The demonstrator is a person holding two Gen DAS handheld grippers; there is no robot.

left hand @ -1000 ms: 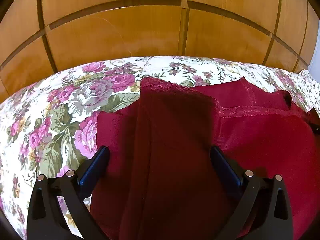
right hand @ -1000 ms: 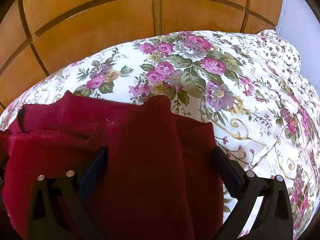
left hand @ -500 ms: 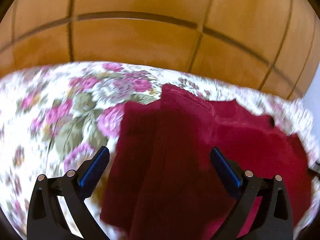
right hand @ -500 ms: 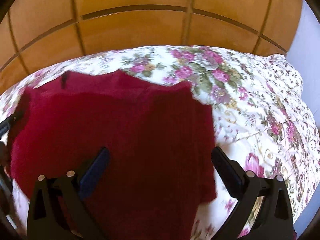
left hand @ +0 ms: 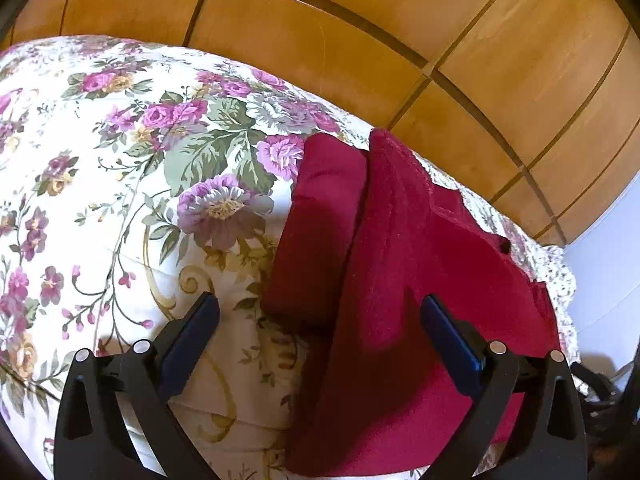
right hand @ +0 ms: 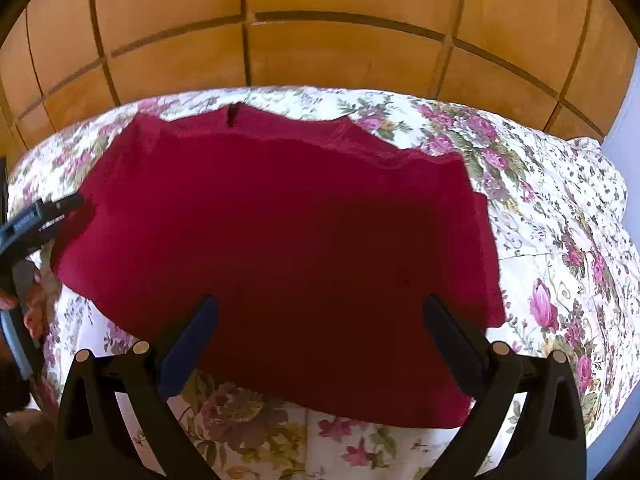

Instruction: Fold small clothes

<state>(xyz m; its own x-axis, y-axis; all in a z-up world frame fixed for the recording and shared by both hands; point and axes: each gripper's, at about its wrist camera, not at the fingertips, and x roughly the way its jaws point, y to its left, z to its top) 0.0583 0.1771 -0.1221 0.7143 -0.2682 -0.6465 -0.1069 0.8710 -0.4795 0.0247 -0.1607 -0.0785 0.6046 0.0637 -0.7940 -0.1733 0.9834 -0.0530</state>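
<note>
While both the left gripper (left hand: 320, 316) and right gripper (right hand: 320, 316) hang wide and empty, the red garment (right hand: 288, 240), seemingly folded, lies on the floral bedspread (right hand: 560, 220), where any snag could undo its layers.

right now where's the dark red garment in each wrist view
Left wrist: dark red garment lies right of centre, reaching between the open left gripper.
Right wrist: it fills the middle, spread beyond the open right gripper.
Shared landmark: the floral bedspread beneath it.

No legible text or labels.
</note>
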